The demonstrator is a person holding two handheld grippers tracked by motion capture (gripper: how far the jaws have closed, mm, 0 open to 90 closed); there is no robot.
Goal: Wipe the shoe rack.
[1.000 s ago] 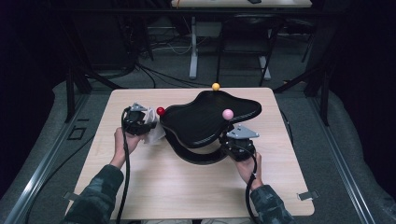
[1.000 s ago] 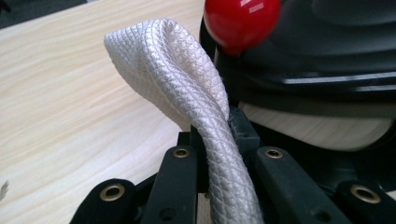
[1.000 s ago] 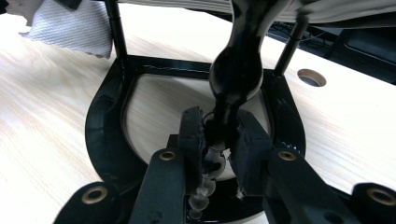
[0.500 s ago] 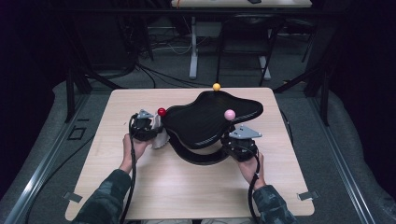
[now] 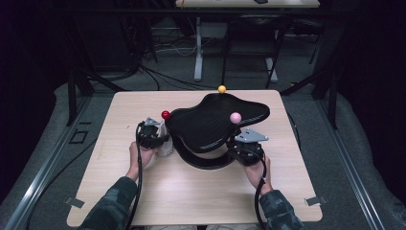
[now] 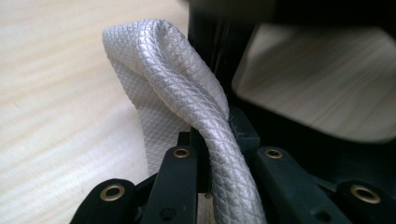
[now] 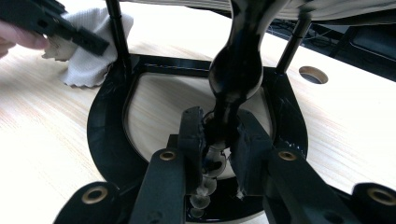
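- One black stand, with a curved top plate and a U-shaped base; everything below is placed from it.
- Three small balls at the top plate's edge: one red ball at its left end, one yellow ball at its far edge, one pink ball on its right part.
- One white cloth, just left of the stand's base.
- Two tongs: left tongs at the stand's left side, right tongs at its right.
- One tabletop under the stand.

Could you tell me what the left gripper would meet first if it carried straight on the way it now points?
Probably the black stand's upright post, just beyond the white textured cloth clamped in the left gripper; depth is unclear.
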